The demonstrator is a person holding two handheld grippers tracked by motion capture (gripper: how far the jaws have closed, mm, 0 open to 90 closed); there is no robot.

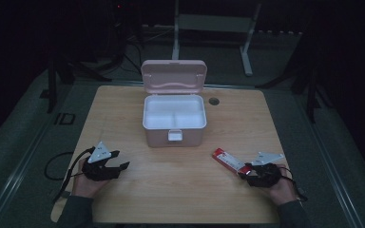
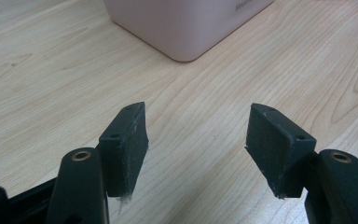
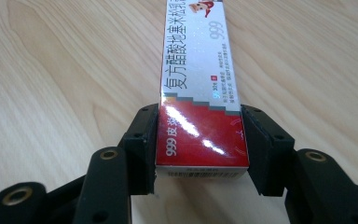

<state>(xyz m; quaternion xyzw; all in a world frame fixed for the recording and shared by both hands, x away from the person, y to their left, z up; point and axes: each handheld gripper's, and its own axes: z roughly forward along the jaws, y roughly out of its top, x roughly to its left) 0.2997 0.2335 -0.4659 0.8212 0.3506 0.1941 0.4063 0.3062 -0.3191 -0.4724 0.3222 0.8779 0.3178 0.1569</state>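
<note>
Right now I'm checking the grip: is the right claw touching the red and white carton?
Touching. The right gripper view shows both pads of the right claw pressed flat against the sides of the carton, with no gap.

Long red-and-silver carton point(image 3: 199, 88), level above the table, clamped at its red end

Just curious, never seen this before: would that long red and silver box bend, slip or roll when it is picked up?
The carton probably stays stiff: flat sides, sharp edges. Its glossy faces may slip; square corners won't roll.
</note>
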